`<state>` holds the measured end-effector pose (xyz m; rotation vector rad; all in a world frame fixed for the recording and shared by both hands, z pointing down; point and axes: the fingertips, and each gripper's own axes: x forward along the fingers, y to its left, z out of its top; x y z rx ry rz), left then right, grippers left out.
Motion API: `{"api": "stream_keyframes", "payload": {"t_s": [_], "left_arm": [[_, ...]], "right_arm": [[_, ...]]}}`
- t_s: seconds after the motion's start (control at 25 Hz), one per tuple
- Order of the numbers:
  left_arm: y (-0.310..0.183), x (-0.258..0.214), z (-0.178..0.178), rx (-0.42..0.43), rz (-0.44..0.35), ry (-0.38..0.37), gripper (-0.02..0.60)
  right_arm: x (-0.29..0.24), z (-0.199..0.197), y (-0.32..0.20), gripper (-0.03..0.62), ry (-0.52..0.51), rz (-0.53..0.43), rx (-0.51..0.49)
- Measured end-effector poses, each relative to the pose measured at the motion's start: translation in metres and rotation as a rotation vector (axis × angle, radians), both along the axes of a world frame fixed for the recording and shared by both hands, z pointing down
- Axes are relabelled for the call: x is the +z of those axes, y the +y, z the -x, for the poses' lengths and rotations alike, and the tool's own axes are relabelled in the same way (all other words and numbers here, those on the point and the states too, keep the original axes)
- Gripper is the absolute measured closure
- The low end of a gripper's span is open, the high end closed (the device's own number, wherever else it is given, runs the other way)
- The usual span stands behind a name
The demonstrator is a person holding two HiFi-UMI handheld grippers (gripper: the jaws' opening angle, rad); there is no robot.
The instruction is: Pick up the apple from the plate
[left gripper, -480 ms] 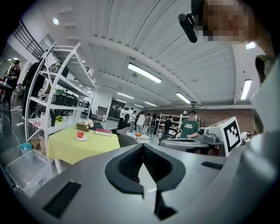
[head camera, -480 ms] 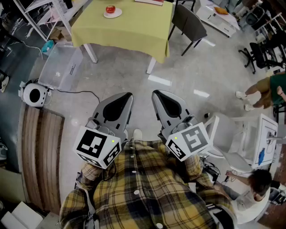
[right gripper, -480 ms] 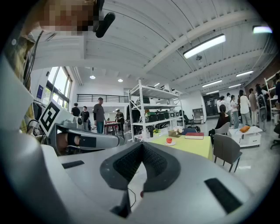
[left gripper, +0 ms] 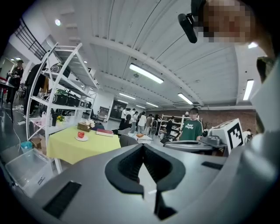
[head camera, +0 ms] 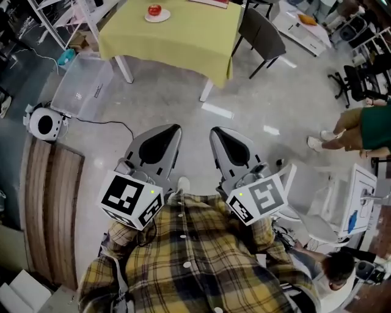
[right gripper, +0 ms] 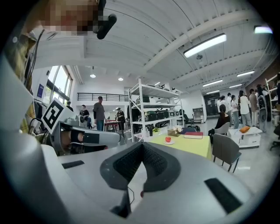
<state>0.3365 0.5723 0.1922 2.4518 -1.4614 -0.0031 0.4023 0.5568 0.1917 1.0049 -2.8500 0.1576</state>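
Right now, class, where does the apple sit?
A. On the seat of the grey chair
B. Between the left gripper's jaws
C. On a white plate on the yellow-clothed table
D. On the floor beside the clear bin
C: the apple rests on the white plate, which stands on the yellow-clothed table.

Room bright, long ceiling lights [left gripper: 146, 73] shining. White glare spots on floor [head camera: 218, 110]. Gripper views bent round, dark corners (fisheye look). Soft shadows.
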Motion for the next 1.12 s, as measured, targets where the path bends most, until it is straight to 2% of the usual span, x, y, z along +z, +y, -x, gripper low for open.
{"api": "stream_keyframes", "payload": {"t_s": [0.2, 0.48, 0.8, 1.12], "left_arm": [[-0.010, -0.001, 0.001, -0.042, -0.009, -0.018, 0.577], [-0.023, 0.003, 0.033, -0.121, 0.007, -0.029, 0.577], [-0.071, 0.013, 0.097, -0.138, 0.019, -0.021, 0.577], [-0.151, 0.008, 0.167, -0.076, 0.022, -0.027, 0.577]], "right_arm": [[0.000, -0.012, -0.009, 0.603, 0.002, -0.001, -0.015], [0.008, 0.007, -0.034, 0.603, 0.003, 0.018, -0.052], [0.017, 0.069, -0.082, 0.603, 0.023, 0.026, -0.061], [0.015, 0.152, -0.153, 0.603, 0.025, 0.037, -0.042]]}}
